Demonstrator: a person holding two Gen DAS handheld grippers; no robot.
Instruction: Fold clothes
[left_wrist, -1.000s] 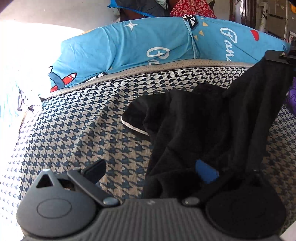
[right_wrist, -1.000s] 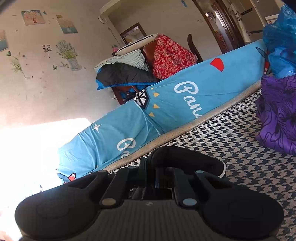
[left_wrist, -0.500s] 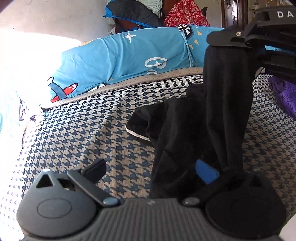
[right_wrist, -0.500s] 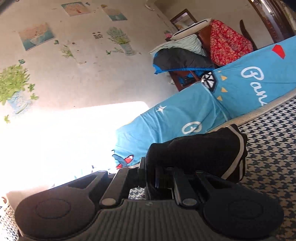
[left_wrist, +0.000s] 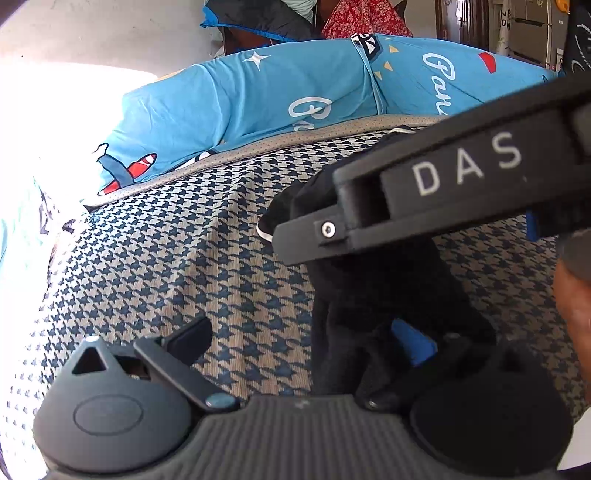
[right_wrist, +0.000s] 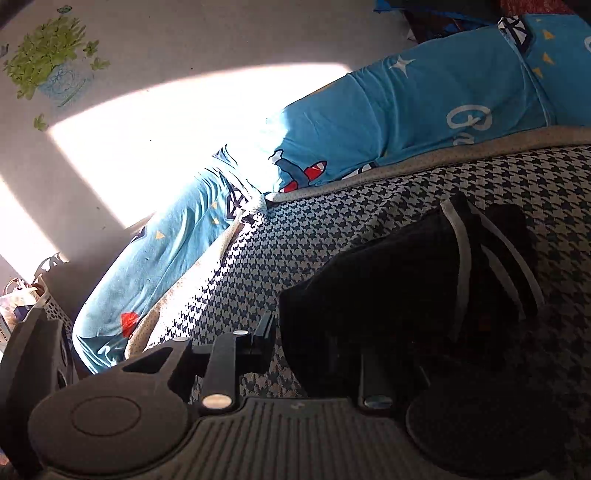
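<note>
The left gripper (left_wrist: 306, 350) is sitting at the bottom of its frame with jaws spread wide, black garment (left_wrist: 388, 295) draped over its right finger. The right gripper (right_wrist: 314, 347), low in its frame, is opened too, with the garment bunched on the houndstooth bed cover (right_wrist: 332, 229) at lower right, covering its right finger.

Legible markings, placed relative to the blue bedding

White capitals "DAS" are borne by the black gripper body (left_wrist: 461, 184) below the blue bedding (left_wrist: 295, 96); on the bedding itself, white script fragments "Par" and "Ga" are printed, both cut off.
</note>
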